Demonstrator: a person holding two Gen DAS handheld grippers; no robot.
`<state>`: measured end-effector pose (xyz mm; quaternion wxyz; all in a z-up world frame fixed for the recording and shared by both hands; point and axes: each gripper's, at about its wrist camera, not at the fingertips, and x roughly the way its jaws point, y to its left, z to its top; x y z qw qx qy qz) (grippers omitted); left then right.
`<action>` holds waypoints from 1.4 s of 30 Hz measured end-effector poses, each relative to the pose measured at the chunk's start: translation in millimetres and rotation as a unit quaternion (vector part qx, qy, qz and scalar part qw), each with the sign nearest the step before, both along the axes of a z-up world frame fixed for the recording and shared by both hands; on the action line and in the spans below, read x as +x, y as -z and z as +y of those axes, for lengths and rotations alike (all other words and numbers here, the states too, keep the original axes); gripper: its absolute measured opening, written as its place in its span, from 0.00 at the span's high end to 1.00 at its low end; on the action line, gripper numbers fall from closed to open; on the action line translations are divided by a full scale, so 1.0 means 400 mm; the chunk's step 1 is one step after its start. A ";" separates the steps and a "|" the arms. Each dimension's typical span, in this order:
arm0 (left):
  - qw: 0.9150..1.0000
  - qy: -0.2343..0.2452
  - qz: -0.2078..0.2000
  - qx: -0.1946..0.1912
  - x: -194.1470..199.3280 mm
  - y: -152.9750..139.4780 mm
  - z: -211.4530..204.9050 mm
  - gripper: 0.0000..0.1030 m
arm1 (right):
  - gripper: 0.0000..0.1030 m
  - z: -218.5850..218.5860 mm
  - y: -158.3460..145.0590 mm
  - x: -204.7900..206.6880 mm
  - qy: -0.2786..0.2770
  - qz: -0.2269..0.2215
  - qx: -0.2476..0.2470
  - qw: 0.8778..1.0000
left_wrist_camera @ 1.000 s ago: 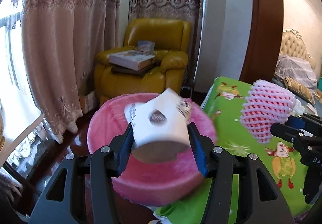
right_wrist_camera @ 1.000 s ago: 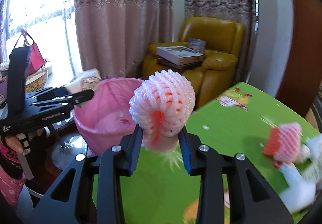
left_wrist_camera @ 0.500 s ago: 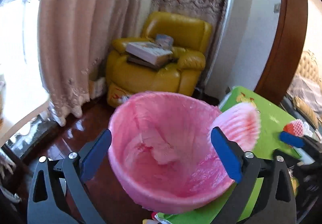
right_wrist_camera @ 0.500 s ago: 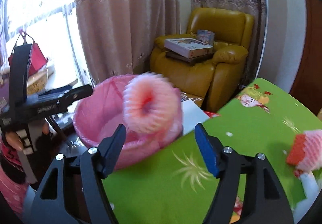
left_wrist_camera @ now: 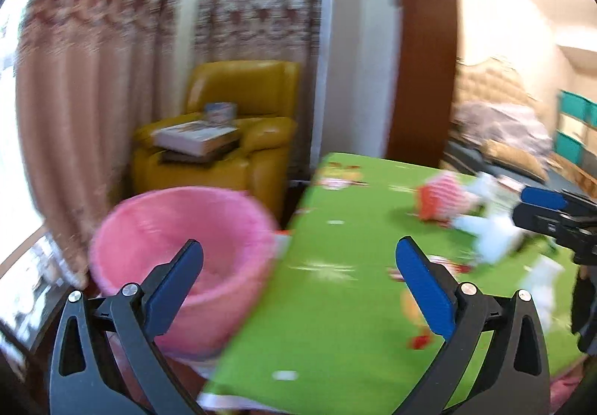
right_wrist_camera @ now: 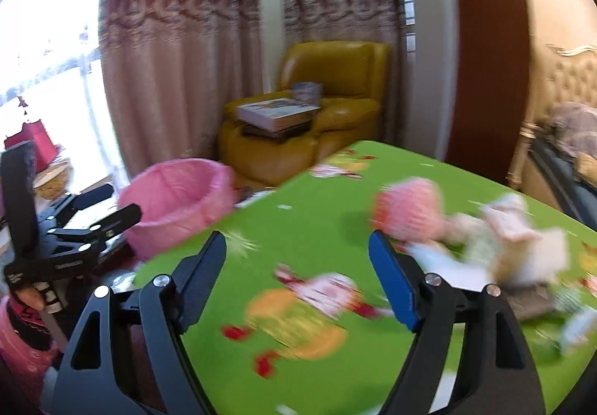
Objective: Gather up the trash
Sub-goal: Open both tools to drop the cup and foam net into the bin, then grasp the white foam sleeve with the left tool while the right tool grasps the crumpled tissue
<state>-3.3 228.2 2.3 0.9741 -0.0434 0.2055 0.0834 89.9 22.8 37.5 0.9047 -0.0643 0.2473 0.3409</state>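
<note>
Both loads dropped: the white box and pink foam net held a second ago are gone from the jaws, presumably in the pink bin [left_wrist_camera: 183, 266], lower left of the left view. Left gripper [left_wrist_camera: 298, 266] and right gripper [right_wrist_camera: 296, 266] are both opening with nothing between their jaws, and both views have swung from bin toward the green table [right_wrist_camera: 317, 359]. Remaining trash: another foam net [right_wrist_camera: 408, 213] and a blurred pile of white scraps [right_wrist_camera: 496, 247], right of frame. My read: one drop cycle finished, next pickup comes from that pile.
</note>
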 end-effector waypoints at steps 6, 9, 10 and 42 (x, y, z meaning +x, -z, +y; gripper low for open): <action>0.993 0.113 0.032 -0.001 0.067 0.039 -0.218 0.06 | 0.26 -0.233 0.042 0.008 0.097 0.016 0.013 0.995; 0.987 0.155 0.053 0.005 0.099 0.062 -0.310 0.06 | 0.26 -0.341 0.082 0.010 0.146 0.022 0.009 0.989; 0.985 0.164 0.057 0.007 0.104 0.069 -0.330 0.06 | 0.26 -0.367 0.094 0.009 0.158 0.026 0.009 0.987; 0.944 0.273 0.179 0.051 0.240 0.224 -0.630 0.31 | 0.20 -0.659 0.222 0.169 0.320 0.083 -0.010 0.944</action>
